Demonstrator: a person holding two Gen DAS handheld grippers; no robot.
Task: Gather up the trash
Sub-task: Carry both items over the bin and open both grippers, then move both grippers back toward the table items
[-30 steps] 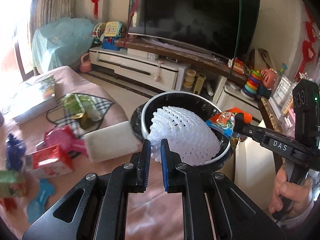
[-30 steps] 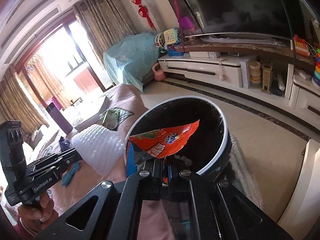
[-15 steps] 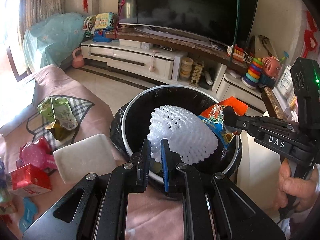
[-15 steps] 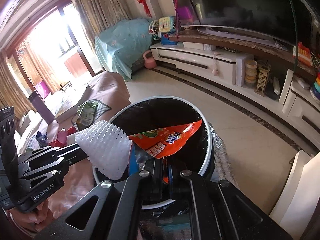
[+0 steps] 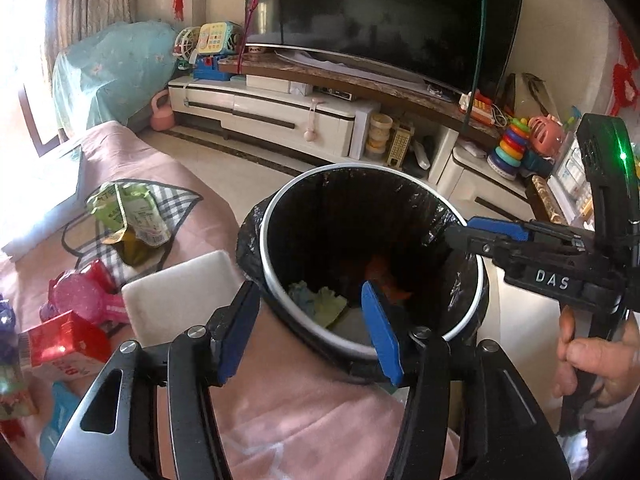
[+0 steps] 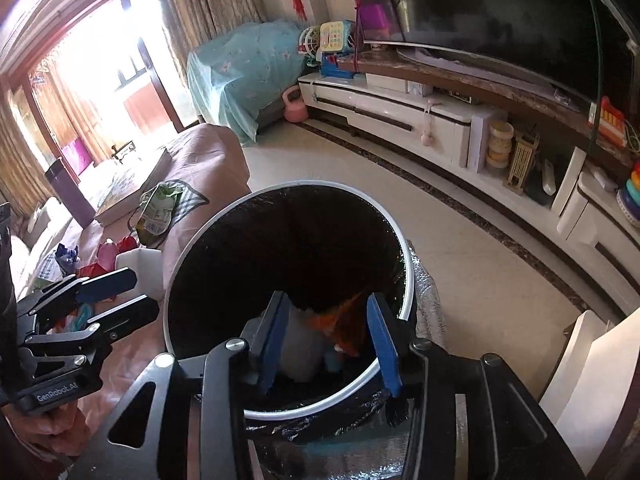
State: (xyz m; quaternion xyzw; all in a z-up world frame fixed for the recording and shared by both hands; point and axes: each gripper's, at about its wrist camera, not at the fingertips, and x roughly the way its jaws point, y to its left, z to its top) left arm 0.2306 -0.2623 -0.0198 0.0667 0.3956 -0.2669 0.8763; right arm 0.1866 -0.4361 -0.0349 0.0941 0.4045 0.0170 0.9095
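The black-lined trash bin with a white rim stands below both grippers. My left gripper hangs over its near rim, jaws opening, nothing between them. My right gripper is over the bin too, jaws opening and holding nothing; it reaches in from the right in the left wrist view. An orange snack wrapper and a white foam net lie inside the bin with other scraps. The wrapper shows dimly in the bin's shadow.
On the pink-covered surface to the left lie a green snack bag, a red carton, a white block and pink toys. A TV stand runs along the far wall. A white chair stands at the right.
Both grippers were shut, the left on the foam net and the right on the orange wrapper. Both now stand apart, and net and wrapper have dropped into the bin.
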